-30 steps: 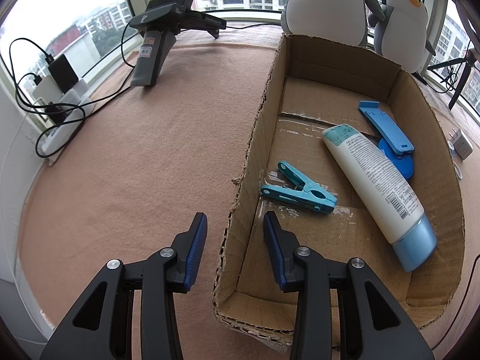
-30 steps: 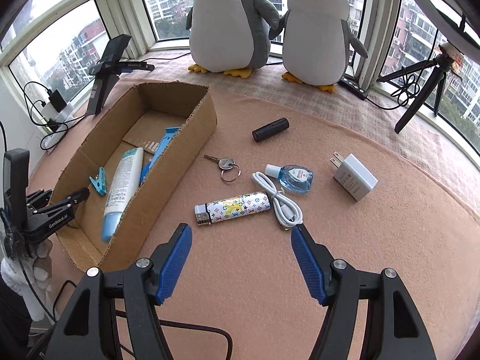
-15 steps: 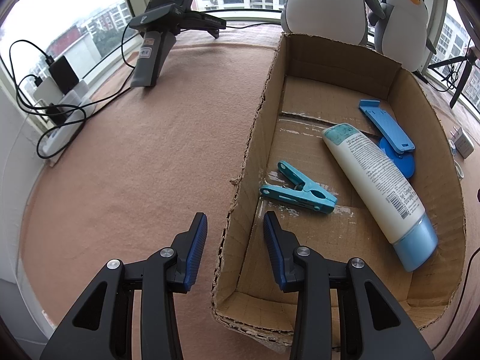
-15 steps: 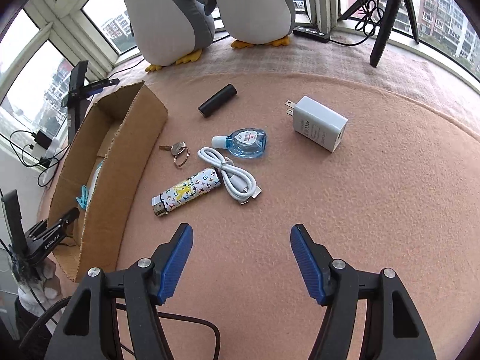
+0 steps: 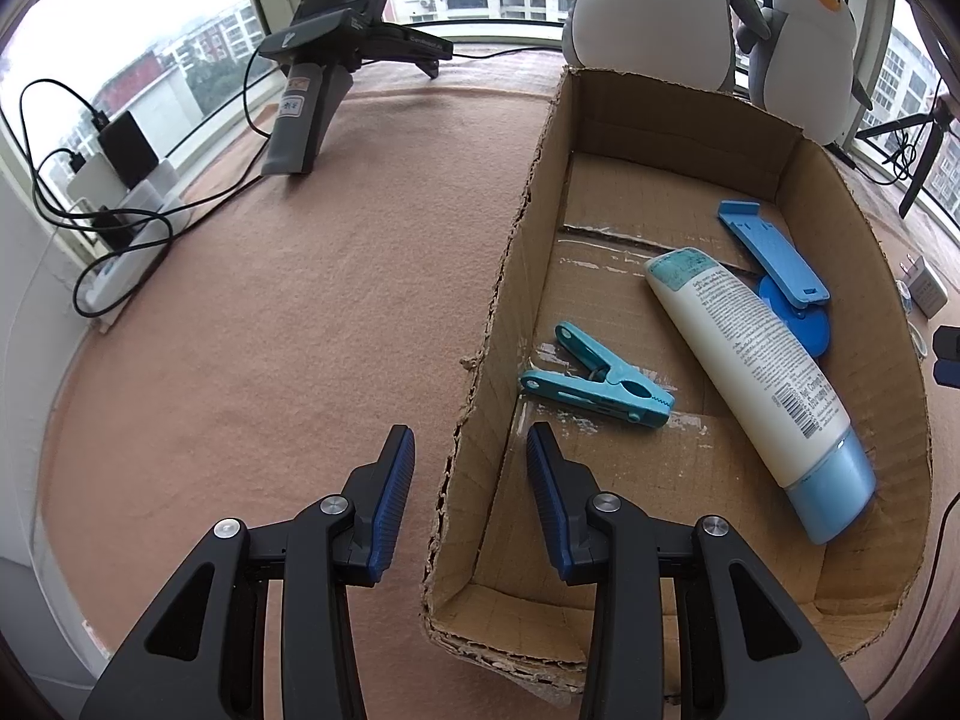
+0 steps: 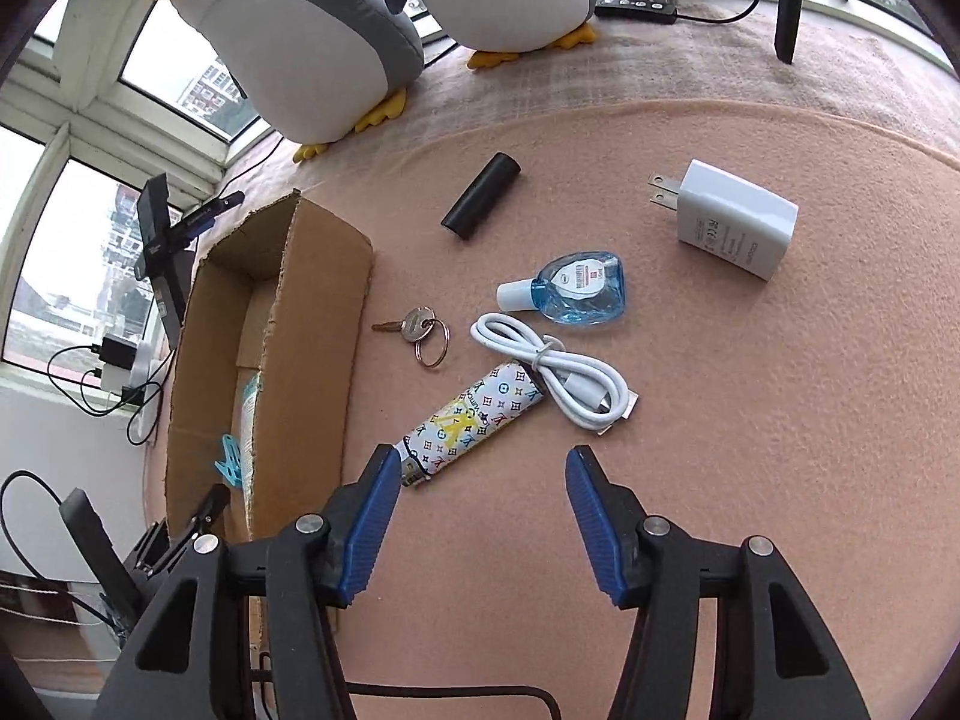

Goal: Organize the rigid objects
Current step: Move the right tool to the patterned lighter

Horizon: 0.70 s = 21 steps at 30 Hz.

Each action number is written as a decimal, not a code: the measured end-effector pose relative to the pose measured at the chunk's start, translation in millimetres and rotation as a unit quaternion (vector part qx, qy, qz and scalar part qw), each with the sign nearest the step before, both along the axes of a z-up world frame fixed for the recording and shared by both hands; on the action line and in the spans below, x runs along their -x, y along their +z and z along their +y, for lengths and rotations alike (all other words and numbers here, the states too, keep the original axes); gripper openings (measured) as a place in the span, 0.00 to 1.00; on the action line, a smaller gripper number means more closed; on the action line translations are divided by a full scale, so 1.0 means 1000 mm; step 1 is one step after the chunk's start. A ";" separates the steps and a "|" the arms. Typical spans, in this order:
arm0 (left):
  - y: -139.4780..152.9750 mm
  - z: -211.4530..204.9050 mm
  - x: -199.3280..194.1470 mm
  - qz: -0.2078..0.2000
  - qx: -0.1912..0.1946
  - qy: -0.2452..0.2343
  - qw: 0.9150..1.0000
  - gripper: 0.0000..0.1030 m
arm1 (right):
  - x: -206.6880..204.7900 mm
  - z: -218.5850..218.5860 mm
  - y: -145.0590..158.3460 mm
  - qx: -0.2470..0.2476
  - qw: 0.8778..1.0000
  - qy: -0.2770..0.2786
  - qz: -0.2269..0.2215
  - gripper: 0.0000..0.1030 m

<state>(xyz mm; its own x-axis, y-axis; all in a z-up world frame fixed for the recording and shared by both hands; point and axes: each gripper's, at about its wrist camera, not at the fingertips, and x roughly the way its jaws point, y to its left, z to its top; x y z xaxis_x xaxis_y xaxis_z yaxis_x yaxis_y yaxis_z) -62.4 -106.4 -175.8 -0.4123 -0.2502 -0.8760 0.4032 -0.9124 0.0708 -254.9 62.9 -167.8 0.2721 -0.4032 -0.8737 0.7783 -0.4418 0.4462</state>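
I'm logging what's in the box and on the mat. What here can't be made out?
- Blue disc, left wrist view: mostly hidden under the tube and blue clip.
- Box contents, right wrist view: near wall hides most.
- Charger, left wrist view: box wall covers part.
- Charger print, right wrist view: too small.

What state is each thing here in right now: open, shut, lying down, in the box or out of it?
Left gripper: open, holds nothing, fingers astride the box wall.
Right gripper: open, empty, above the mat.
Cardboard box: open-topped.
Lotion tube: lying in the box, capped.
Clothes peg: shut, in the box.
Lighter: lying outside the box.
Cable: bundled, tied, outside.
Small blue bottle: on its side, capped.
Key: on its ring, outside.
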 end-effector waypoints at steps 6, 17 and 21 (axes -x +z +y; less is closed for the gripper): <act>0.000 0.000 -0.001 0.001 -0.003 0.000 1.000 0.36 | -0.011 -0.020 -0.012 -0.037 0.999 -0.031 0.005 0.52; -0.001 -0.001 -0.003 0.008 -0.014 0.002 1.000 0.36 | -0.033 -0.045 -0.019 -0.082 0.991 -0.014 0.107 0.50; -0.001 -0.002 -0.002 0.009 -0.017 0.003 1.000 0.36 | -0.046 -0.045 -0.020 -0.090 0.984 0.033 0.152 0.45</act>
<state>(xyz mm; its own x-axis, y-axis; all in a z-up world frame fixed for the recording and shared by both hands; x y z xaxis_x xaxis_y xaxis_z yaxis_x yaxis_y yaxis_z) -59.9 -108.0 -176.7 -0.4276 -0.2221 -0.8763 0.4096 -0.9117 0.0312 -209.3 18.2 -187.7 0.0070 -0.2253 -0.9743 0.8935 -0.4361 0.1073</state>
